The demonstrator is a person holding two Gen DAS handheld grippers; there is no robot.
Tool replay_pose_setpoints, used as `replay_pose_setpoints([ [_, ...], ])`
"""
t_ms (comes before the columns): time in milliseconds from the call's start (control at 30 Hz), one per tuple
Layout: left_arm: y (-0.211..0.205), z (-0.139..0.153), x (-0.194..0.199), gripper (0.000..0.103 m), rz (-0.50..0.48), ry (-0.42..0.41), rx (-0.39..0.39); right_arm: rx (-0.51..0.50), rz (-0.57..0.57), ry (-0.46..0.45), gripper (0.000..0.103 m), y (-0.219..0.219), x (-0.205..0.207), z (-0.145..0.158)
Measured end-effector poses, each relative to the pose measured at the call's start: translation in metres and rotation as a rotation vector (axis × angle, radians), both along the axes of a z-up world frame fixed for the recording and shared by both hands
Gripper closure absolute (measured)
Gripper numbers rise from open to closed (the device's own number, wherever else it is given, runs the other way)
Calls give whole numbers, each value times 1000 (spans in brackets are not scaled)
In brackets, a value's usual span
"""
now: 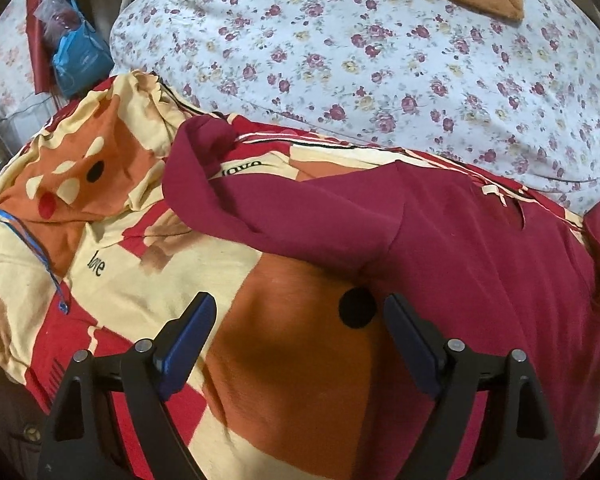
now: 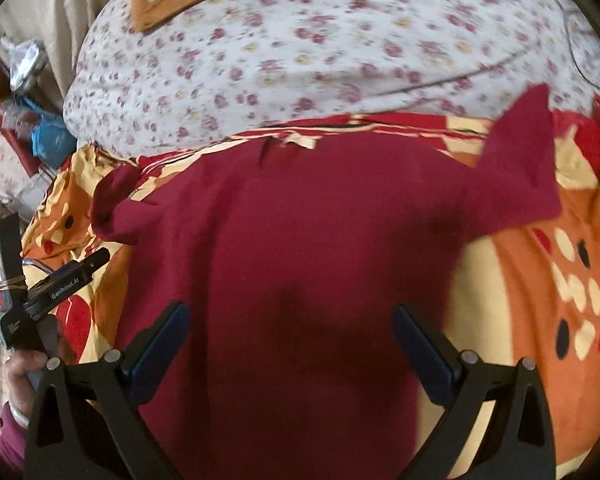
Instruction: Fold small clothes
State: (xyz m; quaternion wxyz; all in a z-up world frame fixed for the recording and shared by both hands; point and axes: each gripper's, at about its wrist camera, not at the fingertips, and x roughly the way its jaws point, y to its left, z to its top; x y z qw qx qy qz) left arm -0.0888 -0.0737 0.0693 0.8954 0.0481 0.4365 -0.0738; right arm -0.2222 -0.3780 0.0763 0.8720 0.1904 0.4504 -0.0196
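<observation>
A floral bedsheet (image 1: 380, 60) covers the bed, with a red, orange and cream cartoon-print blanket (image 1: 292, 360) lying over its near part. The maroon shirt (image 2: 292, 240) lies spread flat on the blanket, both sleeves out to the sides. The left gripper (image 1: 296, 316) and right gripper (image 2: 290, 324) each hang above the fabric with fingers spread wide, gripping nothing.

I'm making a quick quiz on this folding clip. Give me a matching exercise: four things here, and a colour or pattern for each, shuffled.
Things:
1. shirt
2. bedsheet
3. bag
4. fingers

Colours:
A. white with small flowers
B. dark blue pads on black
C. plain maroon
D. light blue

Pairs: 1-C, 2-A, 3-D, 4-B
</observation>
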Motion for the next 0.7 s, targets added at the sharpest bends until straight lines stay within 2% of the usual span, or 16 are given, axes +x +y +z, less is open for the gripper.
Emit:
replay_pose_setpoints([
  [100,0,1,-3,27,-1,5,-10,-34,20,-14,0,19,11,4],
  [300,-5,2,-6,27,-15,3,-1,-193,22,-24,0,41,28,11],
  [700,-7,-4,-2,27,-10,24,-16,-191,4,-2,0,44,41,2],
])
